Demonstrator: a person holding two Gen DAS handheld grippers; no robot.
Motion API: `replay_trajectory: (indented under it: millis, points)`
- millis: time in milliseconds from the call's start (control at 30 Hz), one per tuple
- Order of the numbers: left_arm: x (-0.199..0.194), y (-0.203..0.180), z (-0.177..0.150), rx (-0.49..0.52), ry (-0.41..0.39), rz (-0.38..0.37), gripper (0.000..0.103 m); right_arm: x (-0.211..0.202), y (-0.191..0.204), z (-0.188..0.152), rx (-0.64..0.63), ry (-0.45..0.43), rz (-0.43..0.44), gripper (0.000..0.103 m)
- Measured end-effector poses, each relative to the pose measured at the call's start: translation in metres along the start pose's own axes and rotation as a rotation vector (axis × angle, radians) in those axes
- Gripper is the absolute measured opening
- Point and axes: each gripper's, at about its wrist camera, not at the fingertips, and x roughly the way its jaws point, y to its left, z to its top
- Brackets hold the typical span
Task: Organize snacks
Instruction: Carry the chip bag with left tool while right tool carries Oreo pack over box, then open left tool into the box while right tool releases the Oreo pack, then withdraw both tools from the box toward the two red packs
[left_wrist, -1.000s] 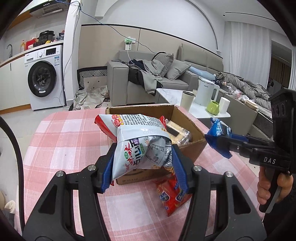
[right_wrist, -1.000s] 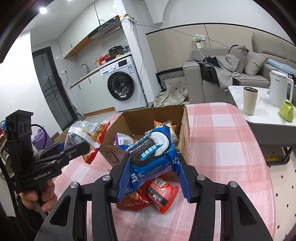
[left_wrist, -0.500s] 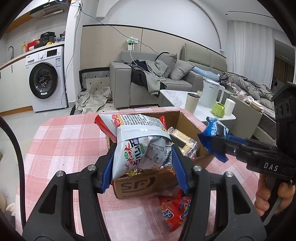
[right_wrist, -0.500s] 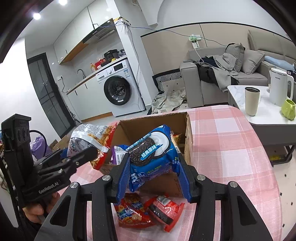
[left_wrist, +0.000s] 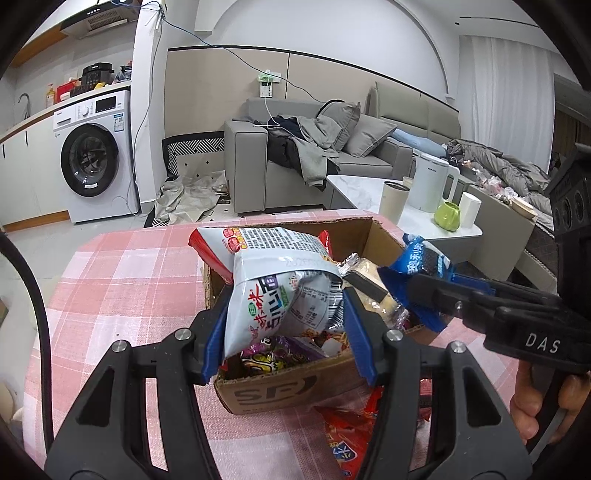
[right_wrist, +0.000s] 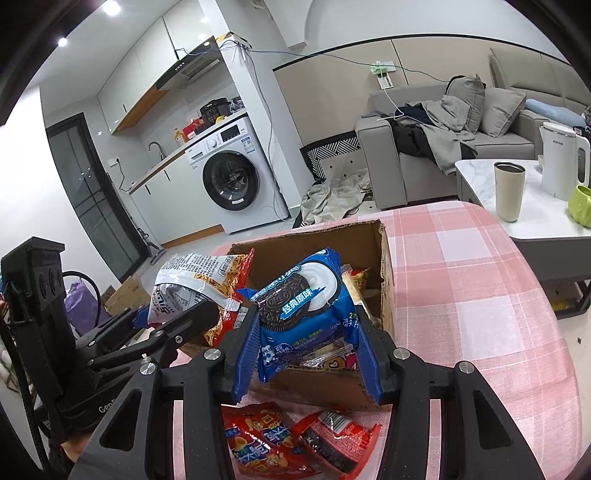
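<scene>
My left gripper (left_wrist: 286, 328) pinches a grey-and-red snack bag (left_wrist: 280, 284), the blue pads (left_wrist: 218, 336) pressed into its sides, holding it above the near-left part of the open cardboard box (left_wrist: 288, 384). To its right, my right gripper (right_wrist: 308, 339) is clamped on a blue Oreo packet (right_wrist: 306, 306), which hangs over the box's near edge. Below and ahead of my jaws the box holds other wrapped snacks, a purple packet (left_wrist: 273, 350) among them. Nearer than the box, under my right jaws, two red snack packets (right_wrist: 266, 443) lie on the pink checked tablecloth (right_wrist: 461, 280).
</scene>
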Motion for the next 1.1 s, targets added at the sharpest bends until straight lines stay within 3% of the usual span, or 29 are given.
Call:
replay_trajectory:
  millis: [733,833,867,933,1100]
  points:
    - [0.059,0.003,0.005,-0.002,0.053,0.019,0.055,0.033,-0.005,0.007,-0.007,0.013,-0.016,0.052]
    - [0.056,0.001,0.006,-0.001,0.053,0.019,0.060,0.027,-0.004,0.006,-0.019,-0.010,-0.004,0.059]
    - [0.054,0.001,0.007,0.000,0.053,0.015,0.063,0.023,-0.004,0.006,-0.020,-0.025,0.001,0.069]
    - [0.049,0.000,0.008,-0.001,0.047,0.014,0.082,0.012,-0.004,0.006,-0.017,-0.063,0.013,0.081]
    - [0.030,-0.003,0.006,-0.004,0.045,0.021,0.088,-0.015,-0.009,0.006,-0.005,-0.097,0.014,0.100]
